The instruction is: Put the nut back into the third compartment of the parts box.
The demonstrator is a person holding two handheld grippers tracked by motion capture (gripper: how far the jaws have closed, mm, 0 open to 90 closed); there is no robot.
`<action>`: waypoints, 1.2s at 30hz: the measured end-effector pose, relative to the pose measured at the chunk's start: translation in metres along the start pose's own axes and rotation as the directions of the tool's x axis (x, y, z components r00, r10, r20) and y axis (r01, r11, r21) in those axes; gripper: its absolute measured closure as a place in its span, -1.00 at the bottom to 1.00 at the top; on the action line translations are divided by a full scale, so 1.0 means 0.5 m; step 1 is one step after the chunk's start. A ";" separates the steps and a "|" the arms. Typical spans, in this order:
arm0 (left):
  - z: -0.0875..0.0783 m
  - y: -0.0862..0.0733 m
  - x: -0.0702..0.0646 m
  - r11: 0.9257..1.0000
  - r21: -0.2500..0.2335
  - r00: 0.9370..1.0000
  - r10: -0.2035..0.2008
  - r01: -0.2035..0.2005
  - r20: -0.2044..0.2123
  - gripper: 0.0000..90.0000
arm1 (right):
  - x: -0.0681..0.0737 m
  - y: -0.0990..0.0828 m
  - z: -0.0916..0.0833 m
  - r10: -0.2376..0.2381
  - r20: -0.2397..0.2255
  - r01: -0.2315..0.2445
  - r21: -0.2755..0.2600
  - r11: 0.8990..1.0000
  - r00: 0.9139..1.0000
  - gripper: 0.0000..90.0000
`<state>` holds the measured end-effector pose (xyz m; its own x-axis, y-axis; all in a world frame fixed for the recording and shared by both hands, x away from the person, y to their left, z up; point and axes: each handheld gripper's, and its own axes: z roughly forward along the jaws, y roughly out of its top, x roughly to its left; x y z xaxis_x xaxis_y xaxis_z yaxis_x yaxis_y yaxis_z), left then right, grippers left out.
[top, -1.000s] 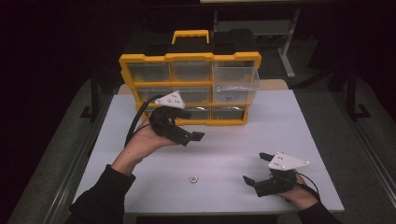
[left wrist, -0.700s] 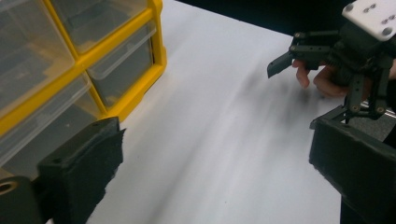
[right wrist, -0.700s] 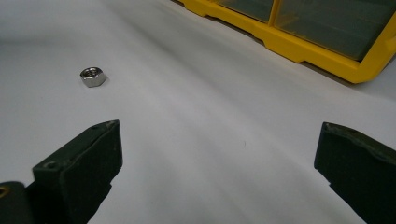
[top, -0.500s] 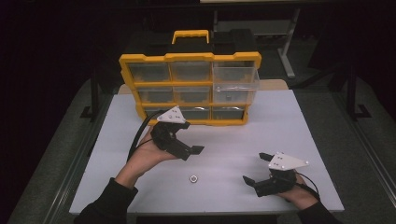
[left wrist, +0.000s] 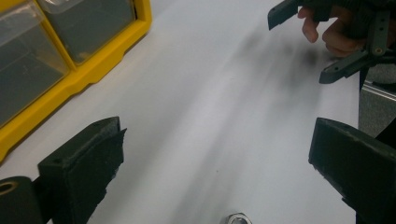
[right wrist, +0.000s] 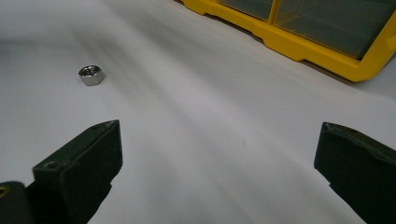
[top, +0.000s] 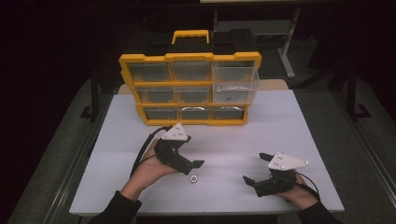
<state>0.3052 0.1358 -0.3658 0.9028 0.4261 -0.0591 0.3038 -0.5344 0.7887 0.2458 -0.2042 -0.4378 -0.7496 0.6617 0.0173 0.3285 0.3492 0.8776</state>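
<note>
A yellow drawer organizer [top: 189,88] stood behind on the white table [top: 303,126]. The left gripper [top: 192,164], tilted downward, hung just above a steel nut [top: 192,178], jaws wide, empty. The right gripper [top: 254,168] rested apart, likewise open.

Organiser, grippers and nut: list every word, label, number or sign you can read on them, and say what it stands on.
None: no readable text anywhere.
Yellow organiser: no label legible on frame or clear drawers.
Left gripper and right gripper: grey plates bear small dark dots, no letters.
Nut: no marking legible.
</note>
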 end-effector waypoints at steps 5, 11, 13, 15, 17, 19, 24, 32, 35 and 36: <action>0.014 -0.020 -0.006 1.000 0.005 1.000 0.007 -0.007 -0.002 -0.90 | 0.000 0.000 0.000 0.003 0.000 -0.003 0.001 1.000 1.000 -0.99; 0.029 -0.045 -0.012 1.000 0.027 1.000 0.009 -0.009 0.008 -0.87 | -0.001 -0.001 0.000 0.001 0.000 -0.001 0.002 1.000 1.000 -0.99; 0.031 -0.054 -0.014 0.999 0.035 1.000 0.015 -0.016 0.008 -0.86 | -0.001 -0.001 0.000 0.003 -0.001 -0.003 0.003 1.000 1.000 -0.99; 0.033 -0.062 -0.014 0.999 0.043 1.000 0.015 -0.016 0.013 -0.84 | -0.001 -0.001 0.000 -0.001 -0.001 0.001 0.005 1.000 1.000 -0.99; 0.035 -0.071 -0.014 0.999 0.046 1.000 0.013 -0.014 0.022 -0.80 | -0.001 -0.001 0.001 -0.001 0.000 0.001 0.007 1.000 1.000 -0.99; 0.037 -0.084 -0.014 0.999 0.049 0.999 0.009 -0.010 0.034 -0.72 | 0.000 -0.001 0.001 0.000 0.000 0.000 0.009 1.000 1.000 -0.99; 0.040 -0.103 -0.014 0.998 0.068 0.999 0.013 -0.017 0.051 -0.59 | 0.000 -0.002 0.001 0.000 0.003 0.000 0.011 1.000 1.000 -0.99; 0.054 -0.123 -0.019 0.992 0.118 0.996 0.020 -0.031 0.087 -0.19 | 0.000 -0.003 0.003 -0.012 -0.001 0.012 0.018 1.000 1.000 -0.99; 0.060 -0.127 -0.020 0.992 0.121 0.994 0.006 -0.018 0.105 -0.02 | -0.001 -0.003 0.002 -0.009 -0.003 0.009 0.016 1.000 1.000 -0.99; 0.061 -0.128 -0.021 0.992 0.128 0.995 0.005 -0.018 0.104 -0.02 | -0.001 -0.003 0.002 -0.009 -0.003 0.009 0.016 1.000 1.000 -0.99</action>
<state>0.2857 0.1433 -0.4341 0.9310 0.3452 -0.1186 0.3238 -0.6314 0.7046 0.2464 -0.2043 -0.4396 -0.7544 0.6564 0.0106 0.3308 0.3661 0.8698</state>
